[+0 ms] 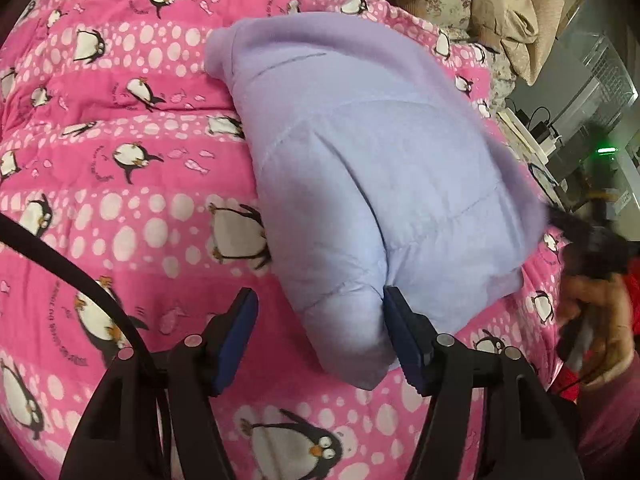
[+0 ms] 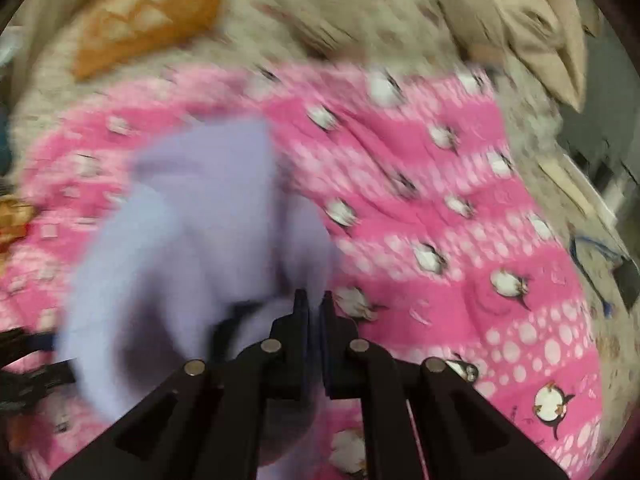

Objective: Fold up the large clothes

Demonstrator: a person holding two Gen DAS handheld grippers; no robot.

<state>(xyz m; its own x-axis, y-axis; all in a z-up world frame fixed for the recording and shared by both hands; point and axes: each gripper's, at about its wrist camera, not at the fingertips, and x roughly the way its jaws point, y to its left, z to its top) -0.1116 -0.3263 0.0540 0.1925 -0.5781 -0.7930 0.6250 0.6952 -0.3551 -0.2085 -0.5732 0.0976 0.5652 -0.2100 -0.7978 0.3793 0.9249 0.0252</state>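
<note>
Folded lavender garment (image 1: 360, 184) on penguin quilt (image 1: 120, 168).
Left gripper (image 1: 320, 324) spread wide astride garment's near corner; right gripper (image 2: 314, 304) pinched together at garment's edge.

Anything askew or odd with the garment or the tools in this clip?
The puffy lavender quilted garment lies slanted across the pink penguin-print blanket. The left tool is open around its near corner. The right wrist view is motion-blurred, so the right tool's narrow grip is unclear.

Left gripper (image 1: 320, 320) jaws spread wide, right gripper (image 2: 315, 304) jaws nearly closed — both angled downward
</note>
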